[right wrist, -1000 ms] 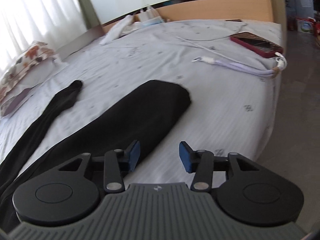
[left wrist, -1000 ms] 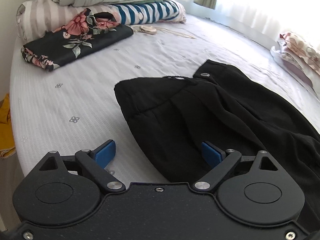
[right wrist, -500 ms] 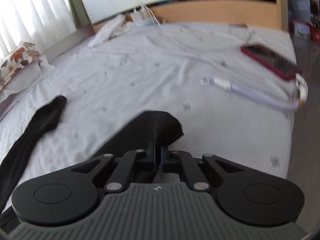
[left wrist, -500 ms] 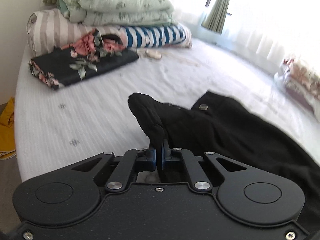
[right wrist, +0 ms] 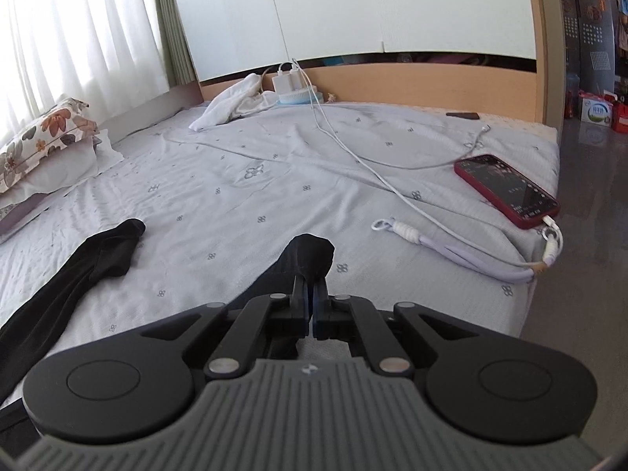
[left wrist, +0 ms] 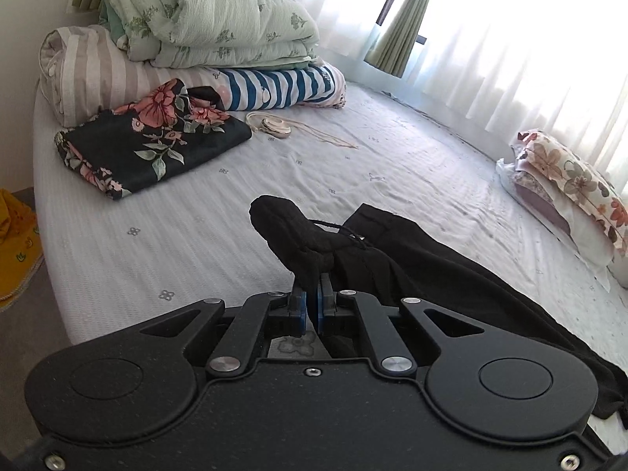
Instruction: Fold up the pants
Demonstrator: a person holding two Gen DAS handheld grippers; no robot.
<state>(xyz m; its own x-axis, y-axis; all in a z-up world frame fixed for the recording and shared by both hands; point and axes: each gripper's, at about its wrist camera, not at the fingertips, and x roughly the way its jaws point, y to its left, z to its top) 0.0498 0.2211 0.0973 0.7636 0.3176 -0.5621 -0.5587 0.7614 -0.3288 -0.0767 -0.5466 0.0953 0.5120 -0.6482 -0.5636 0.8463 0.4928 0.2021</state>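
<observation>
Both pairs of tongs were gaping over the flat pants a second ago; since then they've snapped closed on the cloth and come up a bit. Your left tongs [left wrist: 312, 298] are clenched on the waistband end of the black pants [left wrist: 412, 271], with a bunched lump of fabric poking out just past the tips and the rest trailing off to their right across the bed [left wrist: 196, 243]. Your right tongs [right wrist: 311, 294] are pinching the hem of the near leg [right wrist: 312, 255], lifted clear of the sheet, while the other leg [right wrist: 98, 255] lies flat off to their left.

My guess is this fabric is light, floppy and a little slick, so it'll sag in the middle and won't hold any shape by itself. You've got thin pinches at both ends; a deeper bite on the waistband seam would probably slip less.

Further out: ahead of the left tongs sit a floral folded cloth [left wrist: 153, 145] and a stack of bedding [left wrist: 212, 15]. Ahead and right of the right tongs there's a red phone [right wrist: 506, 190] with its charging cable [right wrist: 392, 184], so I'd watch the swing.
</observation>
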